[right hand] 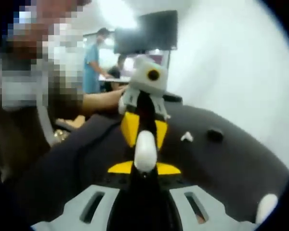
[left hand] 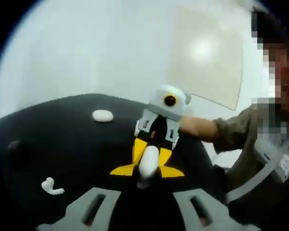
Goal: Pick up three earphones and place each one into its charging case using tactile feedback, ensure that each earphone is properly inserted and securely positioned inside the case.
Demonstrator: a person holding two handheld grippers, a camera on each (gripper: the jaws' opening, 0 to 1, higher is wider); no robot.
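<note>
Item: white case (left hand: 148, 161), pinched between both your grippers, left gripper (right hand: 144, 144) and right gripper (left hand: 149, 159). Loose earphone (left hand: 52, 186) awaits; next, insertion.

In the left gripper view, a charging case (left hand: 148, 162) stands between the jaws of the other gripper (left hand: 147, 161), over the middle of the worktop (left hand: 62, 139). Behind it and to its left, a second case (left hand: 102, 115) lies near the far edge. A loose earphone (left hand: 52, 186) lies near the left edge, well apart from both.
</note>
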